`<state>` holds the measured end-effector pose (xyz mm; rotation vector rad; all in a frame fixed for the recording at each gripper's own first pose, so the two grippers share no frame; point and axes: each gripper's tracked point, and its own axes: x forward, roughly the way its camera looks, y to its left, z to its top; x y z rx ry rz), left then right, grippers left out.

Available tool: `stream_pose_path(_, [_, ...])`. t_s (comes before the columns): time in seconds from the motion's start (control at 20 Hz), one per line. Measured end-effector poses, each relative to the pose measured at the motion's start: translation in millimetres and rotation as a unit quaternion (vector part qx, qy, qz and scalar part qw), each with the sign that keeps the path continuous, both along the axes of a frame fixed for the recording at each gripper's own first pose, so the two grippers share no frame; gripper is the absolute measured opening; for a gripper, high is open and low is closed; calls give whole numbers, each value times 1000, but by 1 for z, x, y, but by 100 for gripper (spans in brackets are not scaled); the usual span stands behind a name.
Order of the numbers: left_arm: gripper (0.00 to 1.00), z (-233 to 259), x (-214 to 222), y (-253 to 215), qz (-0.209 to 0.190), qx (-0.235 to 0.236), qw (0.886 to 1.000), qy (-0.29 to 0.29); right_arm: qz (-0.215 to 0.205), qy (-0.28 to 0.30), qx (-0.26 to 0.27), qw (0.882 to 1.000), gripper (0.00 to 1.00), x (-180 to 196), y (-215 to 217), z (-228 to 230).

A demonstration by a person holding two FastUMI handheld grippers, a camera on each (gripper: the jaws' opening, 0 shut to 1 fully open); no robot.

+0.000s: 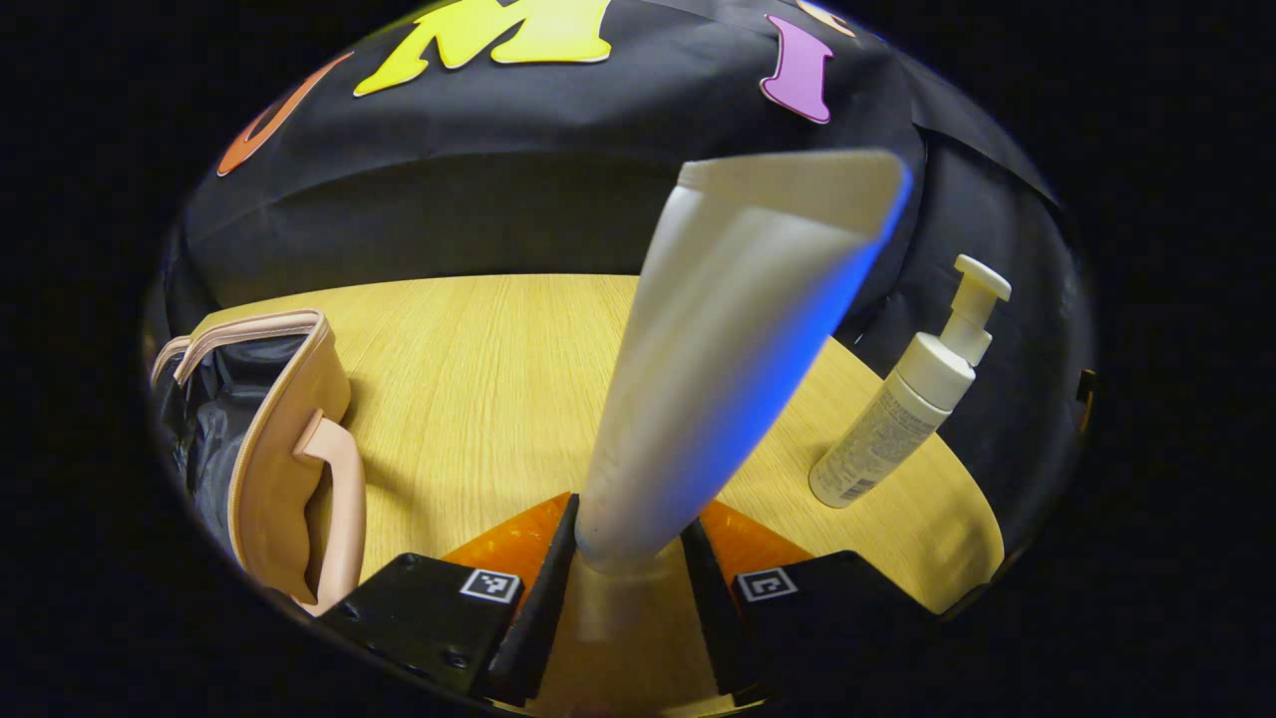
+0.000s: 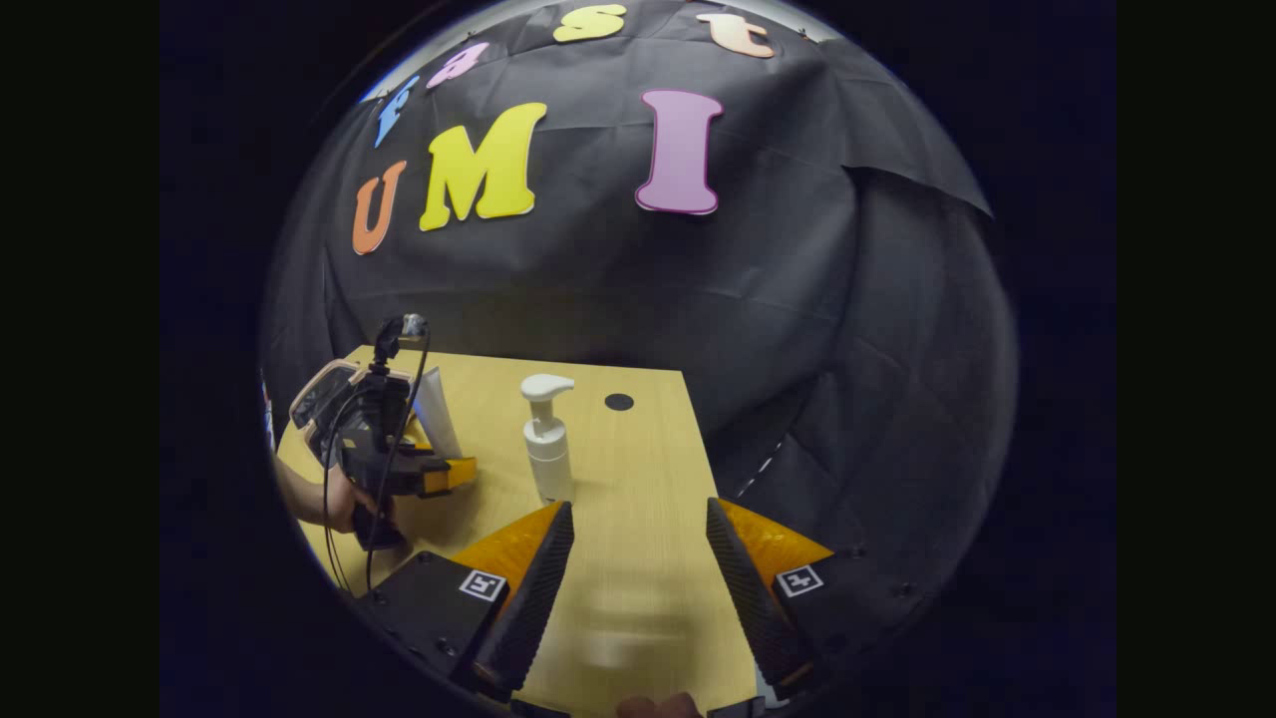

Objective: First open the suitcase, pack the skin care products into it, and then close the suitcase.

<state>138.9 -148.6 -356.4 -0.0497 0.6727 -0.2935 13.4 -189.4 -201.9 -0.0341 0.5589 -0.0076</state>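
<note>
We see the left hand-held gripper [image 1: 623, 578] clamped on a white tube [image 1: 718, 359], held upright above the worktop [image 1: 478, 349]. Left of the tube lies the open pink suitcase [image 1: 284, 449]; right, a pump bottle [image 1: 912, 399], label unreadable. The right hand-held gripper [image 2: 638, 568] gapes, holding nothing.

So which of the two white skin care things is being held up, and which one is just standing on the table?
The tube is held up, pinched between the left gripper fingers. The pump bottle stands alone on the table, untouched.
</note>
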Motion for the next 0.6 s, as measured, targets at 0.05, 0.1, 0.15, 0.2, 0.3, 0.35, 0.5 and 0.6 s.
stream_pose_path(0.05, [69,0,2,1,2,4,1000,2,7,2,1,1000,77,0,2,-4])
stream_pose_path(0.1, [63,0,4,1,1,0,1000,2,14,5,2,1000,77,0,6,-8])
stream_pose_path(0.15, [52,-2,5,0,1,2,1000,3,23,7,5,1000,77,2,10,-12])
stream_pose_path(0.2, [50,-1,4,2,0,9,1000,6,36,9,9,999,79,5,19,-18])
stream_pose_path(0.3, [57,13,-7,9,6,9,1000,10,70,1,11,998,80,18,42,-29])
stream_pose_path(0.35, [49,26,-14,11,15,-5,1000,8,86,-4,13,996,78,30,54,-36])
stream_pose_path(0.5, [49,72,-55,27,48,-38,998,6,107,0,28,994,80,67,83,-71])
stream_pose_path(0.6, [49,98,-83,45,67,-42,997,5,99,16,53,993,78,85,95,-91])
